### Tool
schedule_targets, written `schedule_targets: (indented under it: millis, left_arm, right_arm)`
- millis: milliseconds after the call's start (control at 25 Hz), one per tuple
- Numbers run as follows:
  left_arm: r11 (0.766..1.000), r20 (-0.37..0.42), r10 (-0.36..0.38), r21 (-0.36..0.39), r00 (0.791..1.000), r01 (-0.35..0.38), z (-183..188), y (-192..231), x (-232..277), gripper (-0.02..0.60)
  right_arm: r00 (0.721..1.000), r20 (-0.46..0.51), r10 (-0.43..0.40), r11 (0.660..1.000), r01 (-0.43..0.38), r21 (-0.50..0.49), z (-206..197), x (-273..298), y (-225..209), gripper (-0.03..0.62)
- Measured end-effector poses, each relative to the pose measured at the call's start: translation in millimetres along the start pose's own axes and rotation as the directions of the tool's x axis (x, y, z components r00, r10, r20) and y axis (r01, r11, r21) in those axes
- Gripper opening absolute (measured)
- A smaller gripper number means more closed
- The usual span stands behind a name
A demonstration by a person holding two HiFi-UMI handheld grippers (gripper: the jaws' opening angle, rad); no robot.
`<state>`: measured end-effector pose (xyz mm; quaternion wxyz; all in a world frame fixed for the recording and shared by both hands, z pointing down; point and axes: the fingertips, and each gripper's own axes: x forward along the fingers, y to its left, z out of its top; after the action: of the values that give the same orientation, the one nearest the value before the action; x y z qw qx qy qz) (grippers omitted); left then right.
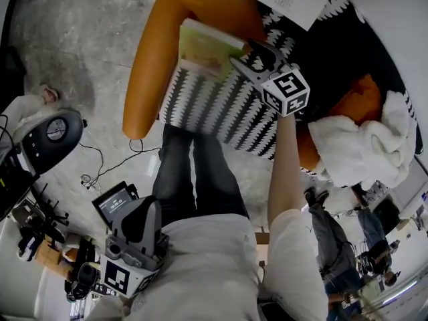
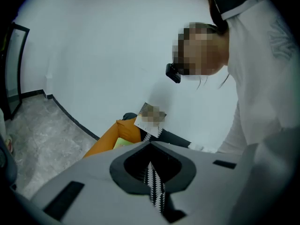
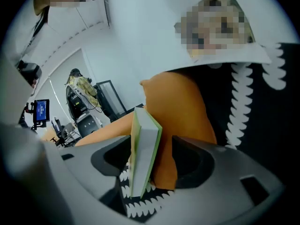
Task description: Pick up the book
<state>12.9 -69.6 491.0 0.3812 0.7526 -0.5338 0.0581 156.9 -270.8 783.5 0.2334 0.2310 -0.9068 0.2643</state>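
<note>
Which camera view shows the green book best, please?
The right gripper view: the book stands on edge, near and large, between the open jaws, showing its page edges and cover. The head view shows its cover from above, partly behind the right gripper. The left gripper view shows only a small green sliver.

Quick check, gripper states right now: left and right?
Left gripper: closed, holding nothing.
Right gripper: open, the book stands between its jaws, not clamped.

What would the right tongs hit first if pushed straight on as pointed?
The green book: it stands edge-on between the open right tongs. Behind it, likely the orange sofa padding.
</note>
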Motion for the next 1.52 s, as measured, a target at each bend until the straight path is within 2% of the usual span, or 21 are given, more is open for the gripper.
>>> schedule_targets:
  millis: [240,400,600,760,840,1120,1360,1520]
  left_arm:
    - [1.000,-0.008,0.030,0.008,1.000,-0.030,-7,5,4,0.009]
    - [0.999,-0.020,0.035,0.017,0.999,-0.034,-10,10,2,0.009]
    - [0.999,-0.072,0.036,0.007,0.997,-0.035,-21,12,-1,0.009]
    - [0.998,-0.125,0.054,-0.019,0.991,-0.057,-31,16,-5,0.009]
    - [0.998,-0.134,0.062,-0.016,0.989,-0.065,-31,22,-7,0.009]
    - [0.997,-0.097,0.080,-0.001,0.992,-0.080,-16,35,-6,0.008]
    - [1.000,-0.053,0.022,0.000,0.998,-0.022,-4,38,-1,0.009]
    - [1.000,-0.003,-0.016,-0.011,1.000,0.016,12,38,-4,0.009]
  right_arm:
    - [0.994,-0.014,0.107,0.994,-0.107,-0.006,-15,25,17,0.254]
    - [0.994,-0.008,0.109,0.994,-0.109,0.007,-17,39,20,0.183]
    - [0.993,-0.004,0.115,0.993,-0.115,0.014,-19,46,24,0.181]
    - [0.992,-0.044,0.122,0.992,-0.123,-0.013,-22,54,31,0.176]
    - [0.992,-0.046,0.118,0.993,-0.118,0.011,-22,56,33,0.167]
    - [0.997,-0.054,0.059,0.997,-0.057,0.045,-20,40,51,0.152]
    - [0.995,0.050,-0.085,0.987,0.077,0.139,-11,8,40,0.147]
    - [0.993,0.036,-0.110,0.980,0.102,0.173,-13,10,44,0.147]
